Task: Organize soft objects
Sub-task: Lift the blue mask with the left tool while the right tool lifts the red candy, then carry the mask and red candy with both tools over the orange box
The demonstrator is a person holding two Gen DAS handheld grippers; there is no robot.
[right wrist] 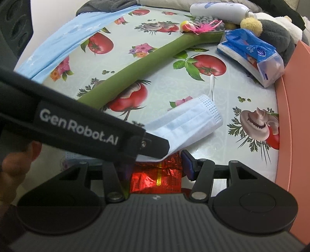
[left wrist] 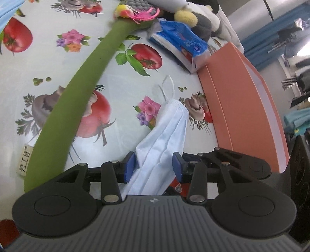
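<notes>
A pale blue face mask (left wrist: 164, 135) lies folded on the flowered tablecloth, its white ear loop (left wrist: 167, 87) pointing away. My left gripper (left wrist: 154, 164) is open, its blue pads on either side of the mask's near end, which passes between them. In the right wrist view the mask (right wrist: 189, 124) lies ahead, with the left gripper's black body (right wrist: 87, 126) crossing over its near end. My right gripper (right wrist: 157, 164) is open around a red foil packet (right wrist: 157, 178); its left finger is hidden behind the other gripper.
An orange box (left wrist: 242, 108) stands along the right. A long green plush stem (left wrist: 77, 93) crosses the table to a pink-feathered toy (left wrist: 135, 13). A blue tissue pack (left wrist: 180, 42), plush toys (left wrist: 195, 19), a white bottle (right wrist: 219, 9) and a blue cloth (right wrist: 64, 44) lie at the back.
</notes>
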